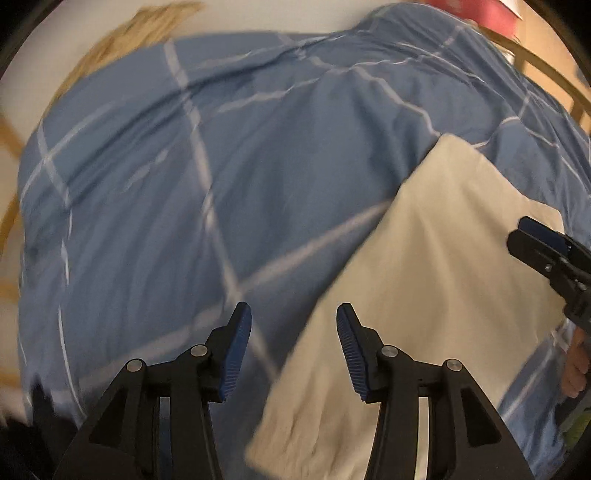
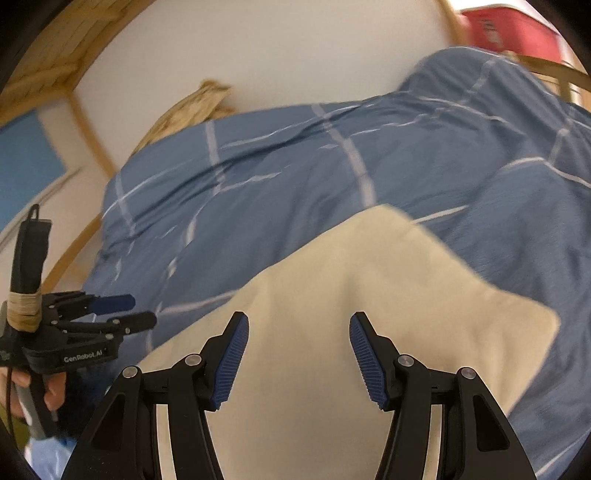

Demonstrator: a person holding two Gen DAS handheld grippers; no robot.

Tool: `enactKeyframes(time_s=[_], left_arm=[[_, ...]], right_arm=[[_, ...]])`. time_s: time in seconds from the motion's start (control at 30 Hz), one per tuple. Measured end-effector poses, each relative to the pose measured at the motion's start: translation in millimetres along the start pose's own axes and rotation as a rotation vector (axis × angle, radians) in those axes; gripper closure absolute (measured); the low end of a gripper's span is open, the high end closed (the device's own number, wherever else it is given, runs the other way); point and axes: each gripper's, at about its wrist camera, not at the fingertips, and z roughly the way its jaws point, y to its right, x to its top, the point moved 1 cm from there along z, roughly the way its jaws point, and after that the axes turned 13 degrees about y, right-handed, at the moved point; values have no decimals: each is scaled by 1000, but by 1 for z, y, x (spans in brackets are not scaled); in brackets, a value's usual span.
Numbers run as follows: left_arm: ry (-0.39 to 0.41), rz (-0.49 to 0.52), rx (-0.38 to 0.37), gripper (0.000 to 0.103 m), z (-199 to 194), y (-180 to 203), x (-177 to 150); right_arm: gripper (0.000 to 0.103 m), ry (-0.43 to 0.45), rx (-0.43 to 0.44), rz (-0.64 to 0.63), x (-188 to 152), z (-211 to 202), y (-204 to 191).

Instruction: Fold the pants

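The pants point(image 1: 443, 258) are a cream cloth lying folded flat on a blue checked duvet point(image 1: 221, 166). My left gripper point(image 1: 293, 308) hovers open above the pants' left edge, with nothing between its blue pads. My right gripper point(image 2: 299, 317) hangs open over the middle of the pants point(image 2: 351, 277), and its jaws are empty too. In the left wrist view the right gripper point(image 1: 524, 236) reaches in from the right edge, over the far right corner of the cloth. The right wrist view shows the left gripper point(image 2: 142, 310) at the left, held by a hand point(image 2: 51, 395), beside the cloth's left edge.
The duvet point(image 2: 369, 166) covers a bed with a wooden frame point(image 2: 85, 129). A white wall point(image 2: 295, 48) stands behind it. A red box point(image 2: 517, 29) sits at the top right, and a tan woven thing point(image 2: 192, 107) lies at the duvet's far left edge.
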Motion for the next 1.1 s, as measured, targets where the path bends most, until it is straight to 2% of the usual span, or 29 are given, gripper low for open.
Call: enactKeyframes(time_s=[0.07,0.13,0.17,0.23,0.27,0.37,0.5,0.63,0.73,0.8,0.9,0.97,1.03,1.1], left_arm=[[-20,-92,38,55,-11,-11,-22],[-3,-179,69,55,-22,-19,-41],[28,-237,81,54,-30,-21,-53],[82,-292,110,54,-39,-19,-67],[124,-319,140,51,-46,-14,-76],[213,-359,191,47,-55,5,-94],[259,-392,197,44,-49,19,-106],[193,-347,221,43,-28,24,-112],[182,-377,228,41,-27,20,-117],[173,-405,259,33,-28,14,-119],[160,-431,250,32,-29,10,-123],[173,-419,274,33,-37,12,-122],[217,-406,310,34,-55,16,-119],[281,-396,322,31,-82,23,-117]], right_arm=[[45,-16,34,-41,-6,-1,-16],[45,-30,65,-78,-11,-3,-30],[45,-39,86,-98,-14,-4,-38],[45,-56,123,-128,-19,-5,-48],[45,-67,136,-151,-22,-4,-52],[45,-75,154,-189,-26,-3,-58],[45,-97,165,-235,-34,6,-63],[45,-172,150,-298,-48,19,-67],[45,-229,69,-347,-60,30,-66],[45,-235,32,-372,-63,32,-65],[45,-236,-3,-385,-64,32,-62],[45,-235,-28,-388,-63,32,-61],[45,-194,-34,-371,-54,22,-64],[45,-105,18,-345,-37,-4,-67]])
